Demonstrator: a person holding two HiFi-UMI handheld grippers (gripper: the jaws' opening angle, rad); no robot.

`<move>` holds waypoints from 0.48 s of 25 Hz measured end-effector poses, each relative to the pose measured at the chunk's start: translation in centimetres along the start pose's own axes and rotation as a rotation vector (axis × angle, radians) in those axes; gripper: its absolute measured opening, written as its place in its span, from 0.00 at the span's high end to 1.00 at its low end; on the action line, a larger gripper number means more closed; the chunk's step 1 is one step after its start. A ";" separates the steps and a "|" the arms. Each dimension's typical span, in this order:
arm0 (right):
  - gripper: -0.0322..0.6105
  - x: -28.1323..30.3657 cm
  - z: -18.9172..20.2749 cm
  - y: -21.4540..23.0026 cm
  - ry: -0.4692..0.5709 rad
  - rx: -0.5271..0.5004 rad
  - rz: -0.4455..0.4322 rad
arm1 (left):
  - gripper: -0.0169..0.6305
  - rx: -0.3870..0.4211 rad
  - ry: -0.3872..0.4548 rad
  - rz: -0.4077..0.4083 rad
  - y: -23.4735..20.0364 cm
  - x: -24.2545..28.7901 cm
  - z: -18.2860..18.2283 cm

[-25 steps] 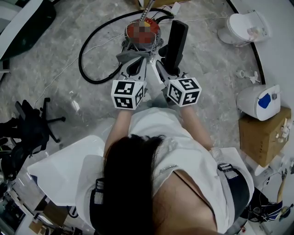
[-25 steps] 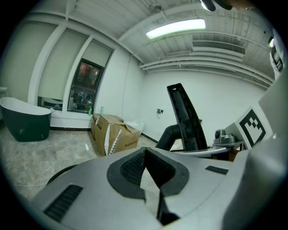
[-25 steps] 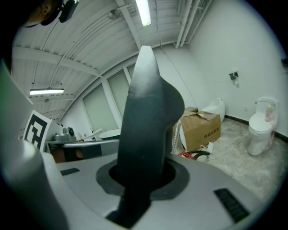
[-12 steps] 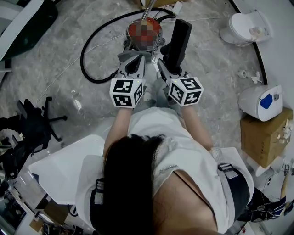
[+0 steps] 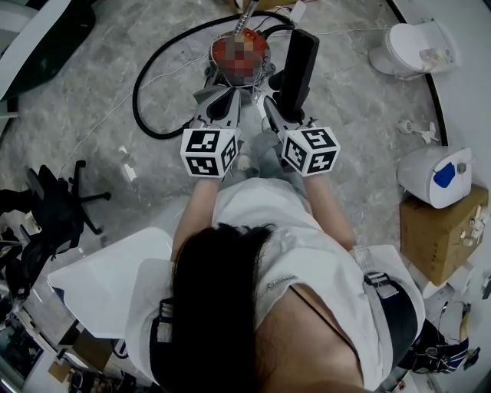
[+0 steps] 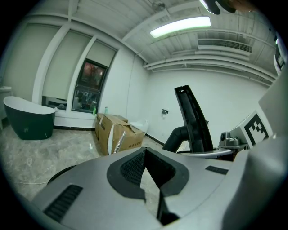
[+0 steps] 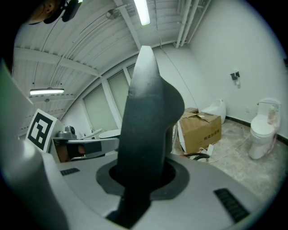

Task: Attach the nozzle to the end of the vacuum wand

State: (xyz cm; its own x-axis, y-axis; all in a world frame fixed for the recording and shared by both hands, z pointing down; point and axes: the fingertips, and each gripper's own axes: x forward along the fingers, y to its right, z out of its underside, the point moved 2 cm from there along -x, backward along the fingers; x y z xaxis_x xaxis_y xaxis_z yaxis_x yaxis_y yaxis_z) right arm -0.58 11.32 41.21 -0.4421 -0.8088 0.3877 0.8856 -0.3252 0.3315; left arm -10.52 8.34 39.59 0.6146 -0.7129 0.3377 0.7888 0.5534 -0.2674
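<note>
**Position.** The left gripper [image 6: 145,157] was held just ahead of the operator at 11 o'clock. Its jaws were together with nothing between them. The right gripper [image 7: 141,179] was beside it at 1 o'clock, with its jaws clamped on the lower neck of the black nozzle [image 5: 296,67]. The nozzle stood upright above that gripper.

Beyond both grippers, at 12 o'clock, the vacuum [image 5: 215,61] sat on the floor [image 5: 92,61]. Its black hose [image 5: 146,100] looped out toward 10 o'clock. Farther on at 12 o'clock the metal wand [image 5: 245,14] rose beside a cardboard box [image 6: 114,132]. The wand's upper part ran past the top edge of the head view, so its open end could not be made out. Nozzle and wand were well apart, and the join was not yet made.

**Step in hand (judged).** Carry the nozzle to the wand.

**Procedure.**
1. Hold the clamp on the neck firm. A grip this low would probably let the long nozzle pivot.
2. Take the wand near its end with the free left gripper and steady it before any contact.
3. Turn the nozzle until its socket faces the wand's end and the two axes line up.
4. Push straight along that axis. A skewed push would likely jam the fit.
5. Step clear of the hose loop on approach.
</note>
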 end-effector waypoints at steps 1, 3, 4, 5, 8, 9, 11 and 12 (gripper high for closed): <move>0.81 0.3 -0.2 0.3 -0.002 -0.003 -0.005 | 0.97 -0.001 -0.001 -0.003 0.0 0.5 -0.1; 0.81 0.9 -0.7 1.0 -0.007 -0.005 -0.014 | 0.97 -0.004 -0.003 -0.009 0.0 1.5 -0.4; 0.81 1.2 -1.0 1.5 -0.010 -0.005 -0.018 | 0.97 -0.006 -0.005 -0.011 -0.1 2.1 -0.6; 0.81 1.6 -1.2 1.9 -0.014 -0.005 -0.022 | 0.97 -0.007 -0.006 -0.014 -0.2 2.7 -0.8; 0.81 2.9 -1.9 3.5 -0.025 -0.001 -0.037 | 0.97 -0.013 -0.014 -0.024 -0.6 4.7 -1.2; 0.81 3.3 -2.3 4.0 -0.029 0.000 -0.044 | 0.97 -0.016 -0.016 -0.027 -0.7 5.4 -1.4; 0.81 4.3 -3.1 5.0 -0.035 0.001 -0.058 | 0.97 -0.018 -0.022 -0.034 -1.0 6.7 -1.8; 0.81 4.8 -3.5 5.4 -0.036 0.001 -0.065 | 0.97 -0.018 -0.026 -0.038 -1.2 7.4 -2.1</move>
State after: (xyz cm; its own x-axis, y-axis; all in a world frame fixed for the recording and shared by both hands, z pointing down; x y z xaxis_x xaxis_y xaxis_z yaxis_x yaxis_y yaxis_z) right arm 2.58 3.93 41.87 -0.5040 -0.7675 0.3962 0.8545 -0.3762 0.3582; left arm -6.94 1.55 40.53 0.5844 -0.7218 0.3708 0.8115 0.5180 -0.2705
